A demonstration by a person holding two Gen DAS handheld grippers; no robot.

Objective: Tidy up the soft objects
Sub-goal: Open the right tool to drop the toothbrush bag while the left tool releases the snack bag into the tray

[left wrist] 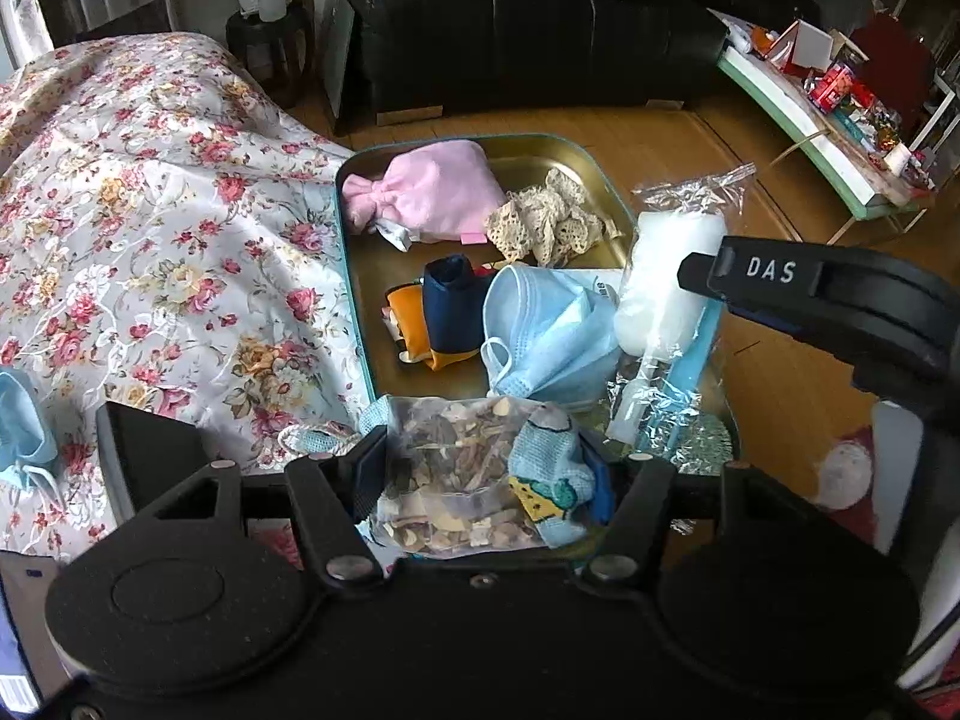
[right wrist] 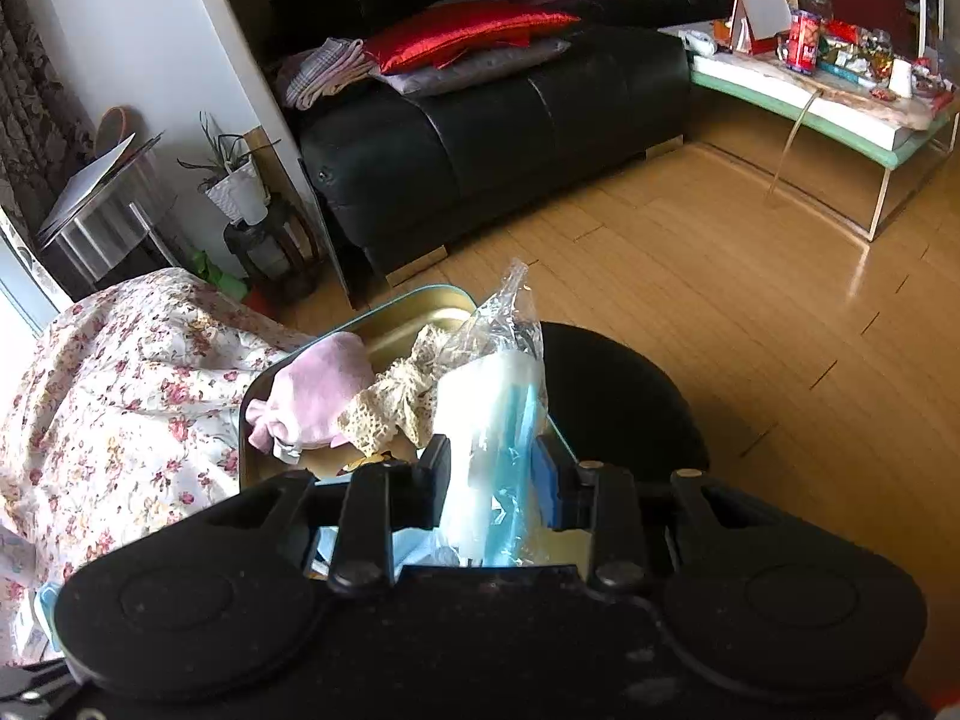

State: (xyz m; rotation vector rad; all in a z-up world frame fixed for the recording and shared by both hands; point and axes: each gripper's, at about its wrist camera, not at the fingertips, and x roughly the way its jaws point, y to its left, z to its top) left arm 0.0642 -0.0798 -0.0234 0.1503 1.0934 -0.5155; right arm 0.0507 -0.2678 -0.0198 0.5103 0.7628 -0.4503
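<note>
Above the crowded tin [left wrist: 354, 276], each claw clamps a bag: potpourri [left wrist: 456, 480], cotton [right wrist: 480, 444].

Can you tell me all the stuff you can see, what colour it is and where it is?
tin tray: one, gold inside, teal rim, beside the flowery cloth
pink pouch: one, pink, far end of tray
lace trim: one bundle, cream, beside the pink pouch
face mask: one, light blue, middle of tray
folded cloth: one, navy and orange, left of the mask
flowery cloth: one, white with pink roses, left
sofa: one, black, behind
red cushion: one, on sofa
left gripper: shut on bag of dried bits
right gripper: shut on clear wrapped white roll
</note>
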